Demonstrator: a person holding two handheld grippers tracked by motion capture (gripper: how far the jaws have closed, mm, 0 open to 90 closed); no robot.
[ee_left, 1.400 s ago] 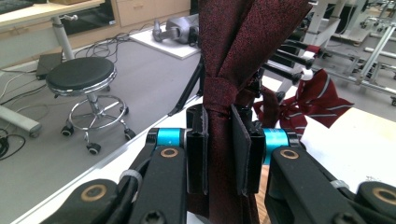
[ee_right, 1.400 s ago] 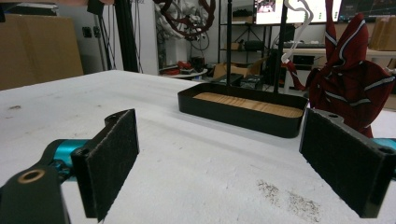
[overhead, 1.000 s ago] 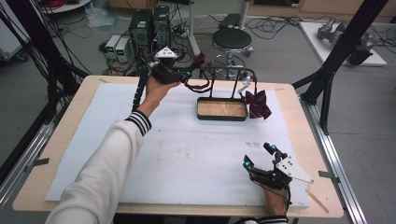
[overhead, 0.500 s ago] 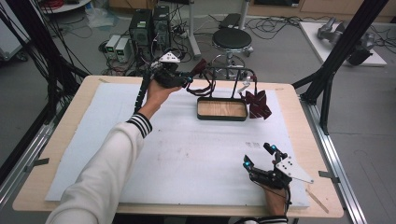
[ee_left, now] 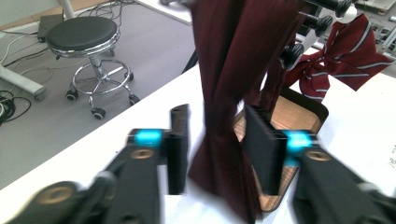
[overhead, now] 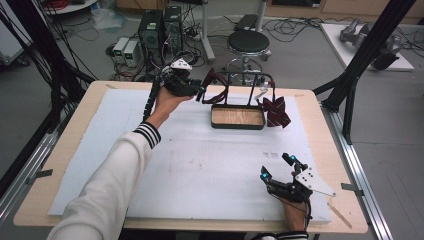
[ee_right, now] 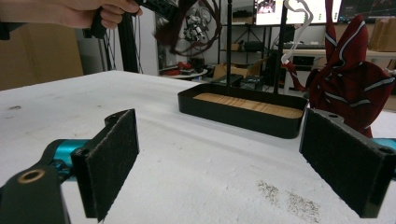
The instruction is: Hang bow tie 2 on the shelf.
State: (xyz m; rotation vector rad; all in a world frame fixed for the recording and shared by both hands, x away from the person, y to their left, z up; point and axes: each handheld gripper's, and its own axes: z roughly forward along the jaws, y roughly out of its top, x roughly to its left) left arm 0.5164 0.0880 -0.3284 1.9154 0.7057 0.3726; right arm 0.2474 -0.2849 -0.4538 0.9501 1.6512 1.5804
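A black rack (overhead: 245, 75) rises from a wood-bottomed tray (overhead: 237, 125) at the back of the table. A dark red cloth (overhead: 214, 82) hangs at the rack's left end. My left gripper (overhead: 200, 93) is right at it. In the left gripper view the cloth (ee_left: 233, 70) drops between the jaws of my left gripper (ee_left: 217, 140), which have just been opening and no longer press on it. A striped red bow tie (overhead: 276, 112) hangs at the rack's right end. My right gripper (overhead: 276, 167) rests near the front right edge, open and holding nothing.
A white mat (overhead: 200, 165) covers the tabletop. Behind the table stand a round stool (overhead: 249, 42) and computer towers (overhead: 159, 27). Black frame posts (overhead: 360, 65) rise at the right. A thin wooden stick (overhead: 340, 212) lies at the front right corner.
The left gripper has edged right toward the rack's left end with the dark red cloth, and its jaws now stand apart. The right gripper has not moved.
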